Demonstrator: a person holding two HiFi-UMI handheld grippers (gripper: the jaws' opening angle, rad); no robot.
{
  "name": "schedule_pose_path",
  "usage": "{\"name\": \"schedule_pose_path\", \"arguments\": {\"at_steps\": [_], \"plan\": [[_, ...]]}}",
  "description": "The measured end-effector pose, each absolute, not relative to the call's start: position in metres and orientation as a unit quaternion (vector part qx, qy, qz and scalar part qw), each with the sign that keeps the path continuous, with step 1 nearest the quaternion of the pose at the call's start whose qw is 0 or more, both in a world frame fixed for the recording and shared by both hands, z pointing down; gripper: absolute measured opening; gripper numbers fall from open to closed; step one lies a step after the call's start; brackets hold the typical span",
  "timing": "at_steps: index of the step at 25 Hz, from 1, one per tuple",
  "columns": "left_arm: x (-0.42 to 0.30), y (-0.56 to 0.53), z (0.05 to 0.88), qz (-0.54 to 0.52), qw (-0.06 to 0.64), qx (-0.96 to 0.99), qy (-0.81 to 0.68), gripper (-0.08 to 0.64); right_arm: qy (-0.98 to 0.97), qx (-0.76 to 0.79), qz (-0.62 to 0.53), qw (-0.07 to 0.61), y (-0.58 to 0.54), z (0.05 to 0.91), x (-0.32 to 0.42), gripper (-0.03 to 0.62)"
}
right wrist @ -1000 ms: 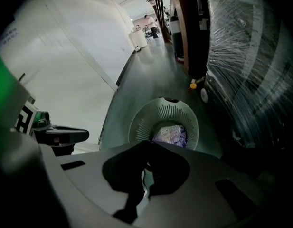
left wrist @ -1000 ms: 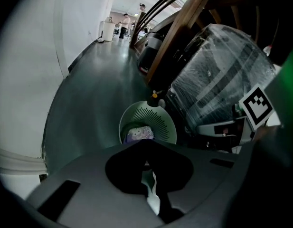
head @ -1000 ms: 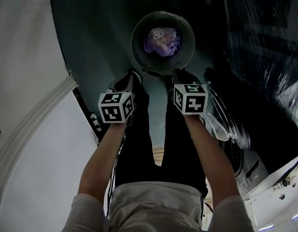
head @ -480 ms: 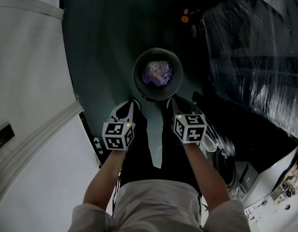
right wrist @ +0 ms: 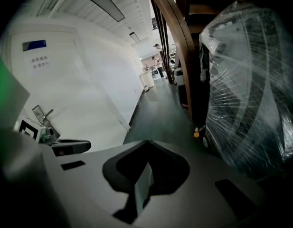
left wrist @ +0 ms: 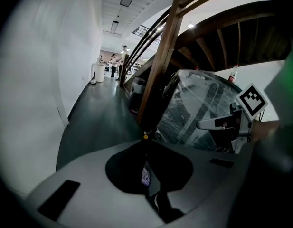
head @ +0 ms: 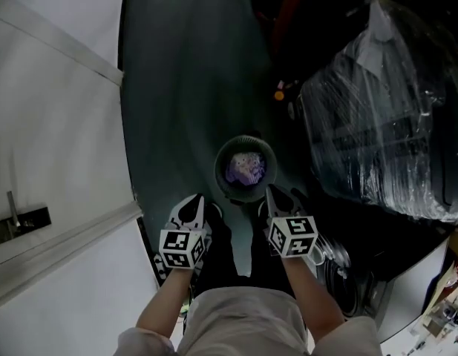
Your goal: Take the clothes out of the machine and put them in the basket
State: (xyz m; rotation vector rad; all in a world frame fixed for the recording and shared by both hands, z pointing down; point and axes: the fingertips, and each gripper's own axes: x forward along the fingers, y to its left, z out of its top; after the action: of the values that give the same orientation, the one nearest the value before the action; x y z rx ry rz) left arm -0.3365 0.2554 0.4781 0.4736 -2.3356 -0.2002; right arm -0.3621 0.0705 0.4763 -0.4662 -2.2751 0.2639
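- Far left of the head view: a white wall with a metal handle (head: 10, 225) at mid-left.
- Beside the wall, a dark green floor (head: 184, 87) fills the upper middle of the frame.
- Lower centre-left: the left gripper (head: 191, 208) points up the frame, with its marker cube (head: 182, 248) behind it. In the left gripper view its jaws are closed to a thin slit. They hold nothing, and a sliver of purple cloth shows through the slit.
- Centre: a round dark basket (head: 223, 170) stands on the floor, just past the 2 gripper tips and between them. Purple and white clothes (head: 246, 169) lie bunched inside it.
- Lower centre-right: the right gripper (head: 276, 197) also points up the frame, near the basket's right rim. In the right gripper view its jaws are likewise drawn together to a narrow gap and hold nothing.
- Just right of that gripper, low in the frame, the glinting round door (head: 334, 256) of the machine shows. It is too dark to see inside.
- Above the basket, a small orange object (head: 279, 95) sits on the floor.
- Upper right: a large bundle wrapped in clear plastic (head: 384, 124).
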Motion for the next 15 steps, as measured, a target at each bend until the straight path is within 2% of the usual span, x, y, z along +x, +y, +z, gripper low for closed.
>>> {"name": "schedule_pose_path", "arguments": {"at_steps": [7, 12, 15], "plan": [[-0.348, 0.251, 0.395, -0.057, 0.301, 0.206, -0.929, 0.020, -0.925, -0.195, 0.092, 0.313, 0.064, 0.376, -0.372, 0.006], [-0.349, 0.246, 0.333, -0.099, 0.248, 0.224, -0.937, 0.020, -0.939, -0.206, 0.087, 0.260, 0.067, 0.316, -0.373, 0.006], [-0.352, 0.248, 0.299, -0.083, 0.219, 0.225, -0.946, 0.020, -0.946, -0.209, 0.087, 0.231, 0.068, 0.284, -0.371, 0.006]]}}
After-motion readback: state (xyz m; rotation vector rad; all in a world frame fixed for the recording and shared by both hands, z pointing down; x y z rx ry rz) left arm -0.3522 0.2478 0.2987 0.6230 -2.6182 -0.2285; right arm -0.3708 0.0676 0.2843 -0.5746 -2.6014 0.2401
